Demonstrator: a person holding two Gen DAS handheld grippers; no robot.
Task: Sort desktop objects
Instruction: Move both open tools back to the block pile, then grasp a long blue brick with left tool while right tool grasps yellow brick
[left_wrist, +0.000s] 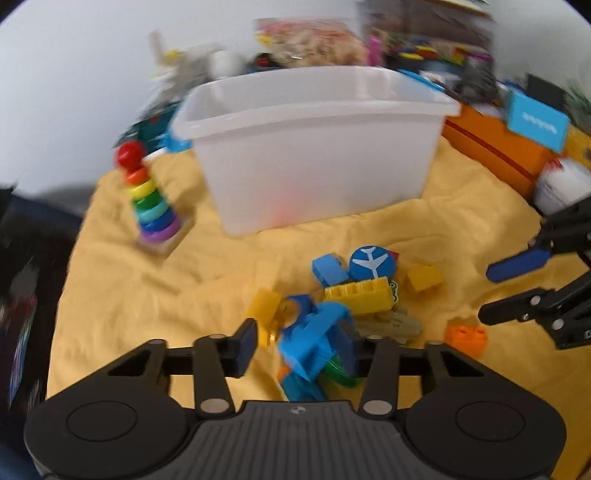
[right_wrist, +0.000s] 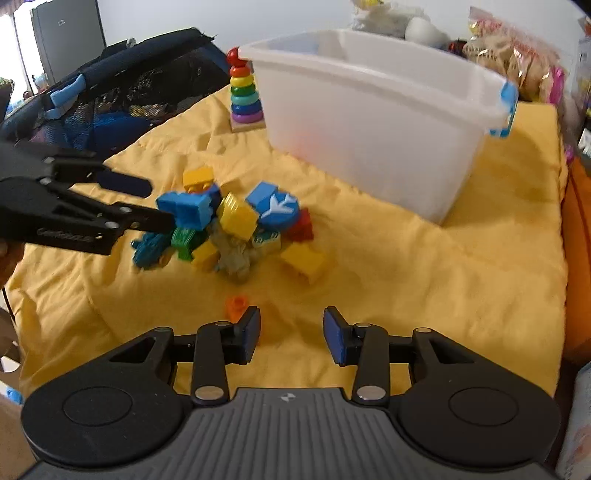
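A pile of toy bricks lies on a yellow cloth in front of a translucent white bin. It includes a yellow brick, a blue airplane disc and a blue block. My left gripper is low over the pile's left side. The blue block sits between its fingers, with a gap showing at the left pad. My right gripper stands open over bare cloth. A small orange brick lies just past its left finger.
A rainbow ring stacker stands left of the bin. An orange box and cluttered toys border the cloth at the right and back. A dark mesh bag lies off the cloth's left edge.
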